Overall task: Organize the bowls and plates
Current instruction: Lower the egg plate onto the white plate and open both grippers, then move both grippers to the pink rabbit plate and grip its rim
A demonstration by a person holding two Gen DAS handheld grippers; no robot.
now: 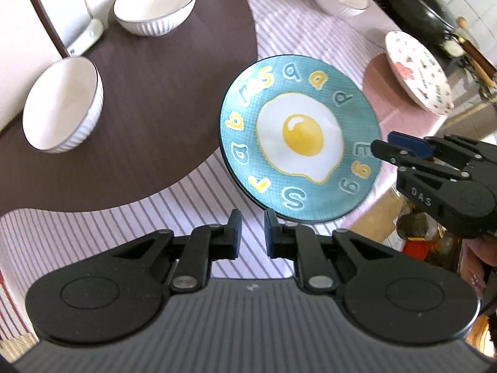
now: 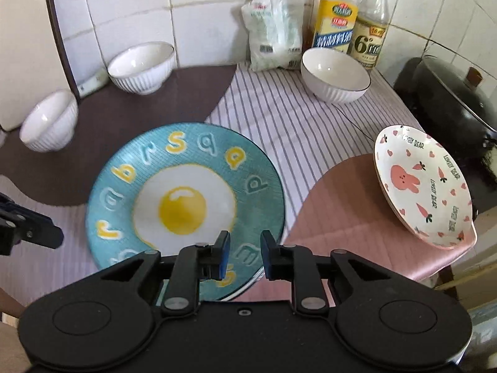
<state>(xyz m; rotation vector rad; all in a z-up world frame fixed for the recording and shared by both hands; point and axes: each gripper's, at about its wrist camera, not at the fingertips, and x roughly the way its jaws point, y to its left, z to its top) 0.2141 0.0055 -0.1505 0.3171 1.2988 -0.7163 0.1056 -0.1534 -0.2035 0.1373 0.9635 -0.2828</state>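
Fingers (image 2: 222, 256) of the right gripper (image 2: 245, 256) are standing narrowly apart over the near rim of the teal egg plate (image 2: 183, 195), gripping nothing as far as the blurred edge lets me judge. Left gripper (image 1: 252, 233) fingers are likewise sitting narrowly parted and empty, just short of the plate's 6 o'clock rim. That plate is lying mid-counter (image 2: 298, 143). Open striped cloth is stretching toward 12 o'clock. A bunny plate (image 2: 422, 183) is overhanging the counter edge at 3 o'clock. Three white bowls (image 2: 141, 66) (image 2: 48, 121) (image 2: 335, 74) are sitting near the back wall.
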